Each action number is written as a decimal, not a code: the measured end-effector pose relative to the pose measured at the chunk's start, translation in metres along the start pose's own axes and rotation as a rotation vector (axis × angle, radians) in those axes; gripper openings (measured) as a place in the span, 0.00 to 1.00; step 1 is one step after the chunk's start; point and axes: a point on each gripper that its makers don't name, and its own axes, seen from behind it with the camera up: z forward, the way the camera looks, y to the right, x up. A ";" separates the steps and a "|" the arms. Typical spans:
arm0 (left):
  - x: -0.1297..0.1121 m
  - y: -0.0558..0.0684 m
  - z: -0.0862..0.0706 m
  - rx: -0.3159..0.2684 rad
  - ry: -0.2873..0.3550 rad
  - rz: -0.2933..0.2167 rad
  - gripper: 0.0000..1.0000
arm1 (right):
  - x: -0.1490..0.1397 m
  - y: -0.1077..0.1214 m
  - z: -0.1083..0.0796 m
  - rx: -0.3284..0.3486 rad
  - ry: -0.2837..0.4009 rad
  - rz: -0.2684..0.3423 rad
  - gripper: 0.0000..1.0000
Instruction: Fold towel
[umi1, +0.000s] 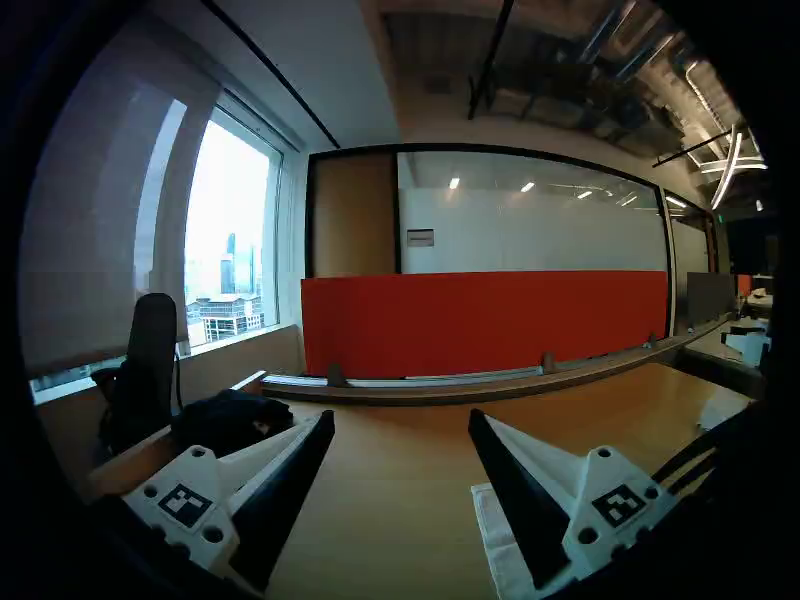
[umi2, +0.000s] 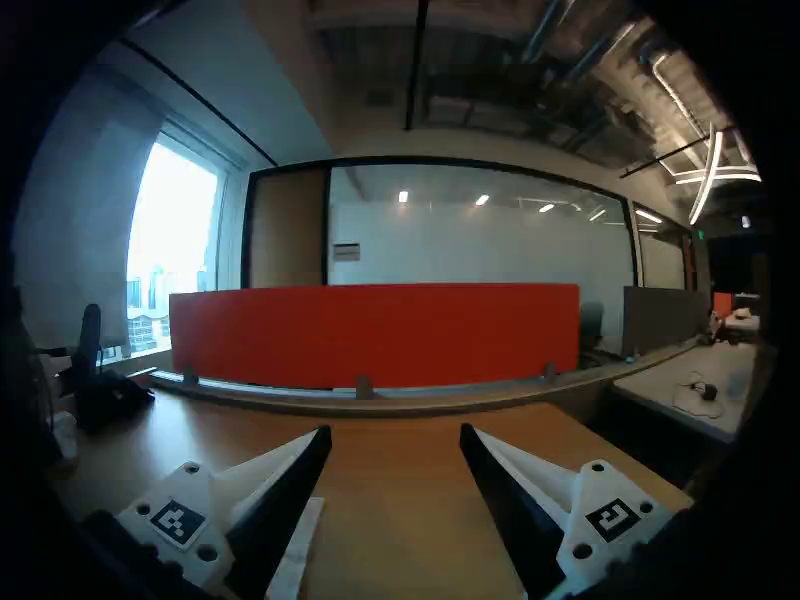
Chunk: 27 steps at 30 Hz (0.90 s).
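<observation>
1. The towel (umi1: 492, 545) is white cloth lying flat on the wooden worktop (umi1: 400, 500). Little of it is visible, just an edge and a strip, so its fold state cannot be determined.
2. In the left gripper view, the left gripper (umi1: 400, 415) hangs above the worktop with its jaws wide apart and nothing between them. The towel lies at the bottom of this view, beside and partly beneath the right-hand finger. Whether the finger touches the cloth cannot be told.
3. In the right gripper view, the right gripper (umi2: 393, 430) is likewise spread wide over the worktop and holds nothing. The towel (umi2: 302, 540) appears here as a narrow white strip at the bottom edge, just beside the inner face of the left-hand finger. The gap between the fingers shows bare wood.
4. Both views face a red partition (umi1: 480, 320) along the far edge of the worktop, with a glass wall behind it.
5. The left gripper view takes in a black bag (umi1: 230, 415) on the worktop's left end, a black chair (umi1: 150, 360) behind it and a bright window (umi1: 225, 250).
6. The right gripper view takes in a second, pale desk (umi2: 690, 390) to the right, carrying a dark cable.
</observation>
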 end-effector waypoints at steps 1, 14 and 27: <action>0.002 0.000 0.000 0.000 -0.002 0.000 1.00 | 0.005 -0.002 -0.001 0.002 -0.002 -0.001 0.99; 0.032 0.007 -0.005 -0.034 -0.024 0.018 1.00 | 0.058 -0.022 -0.005 0.035 -0.017 -0.012 0.99; 0.027 0.028 -0.012 -0.144 -0.093 0.055 1.00 | 0.054 -0.050 -0.014 0.143 -0.074 -0.095 1.00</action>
